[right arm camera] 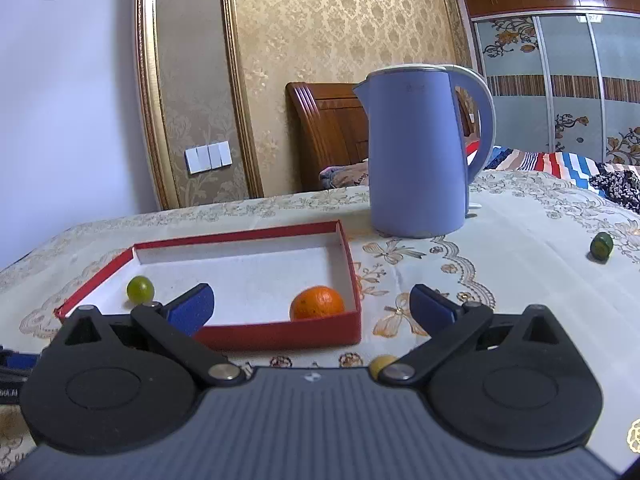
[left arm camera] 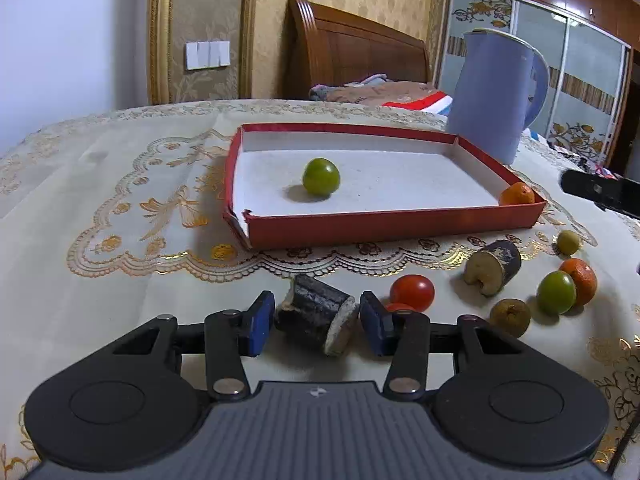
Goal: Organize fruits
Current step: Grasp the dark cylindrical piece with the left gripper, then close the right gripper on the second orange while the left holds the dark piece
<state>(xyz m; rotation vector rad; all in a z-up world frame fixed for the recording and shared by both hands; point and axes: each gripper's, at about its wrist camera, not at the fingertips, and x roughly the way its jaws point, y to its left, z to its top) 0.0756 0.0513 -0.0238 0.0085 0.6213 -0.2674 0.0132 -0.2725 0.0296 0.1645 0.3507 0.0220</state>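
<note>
on the embroidered tablecloth [left arm camera: 120, 184], through the left wrist view: left gripper [left arm camera: 316, 322] low at 6 o'clock, blue pads [left arm camera: 256, 326] parted on either side of a dark-skinned cut chunk [left arm camera: 320, 320], pads just beside it, contact impossible to tell. red tray [left arm camera: 392, 222] at 12 o'clock from the chunk, holding a green fruit [left arm camera: 321, 175] near its middle and an orange [left arm camera: 517, 195] in its near right corner. toward 3 o'clock, loose on the cloth: a red tomato [left arm camera: 413, 292] just beside the right pad, a second cut chunk [left arm camera: 493, 267], a brownish fruit [left arm camera: 511, 316], a green one [left arm camera: 556, 292] touching another orange [left arm camera: 580, 280], and a small yellow-green fruit [left arm camera: 569, 242]. blue kettle [left arm camera: 492, 96] behind the tray at 1 o'clock.

through the right wrist view: right gripper [right arm camera: 312, 304] spread wide, holding nothing, hanging over the tray's [right arm camera: 280, 336] near right corner. orange [right arm camera: 317, 303] between the fingers, inside that corner; green fruit [right arm camera: 140, 289] at 10 o'clock, also inside. kettle [right arm camera: 420, 152] upright at 12 o'clock beyond the tray. dark green fruit [right arm camera: 601, 245] well apart at 2 o'clock on the cloth. a pale yellow fruit [right arm camera: 382, 363] peeks out at the gripper body's edge.
</note>
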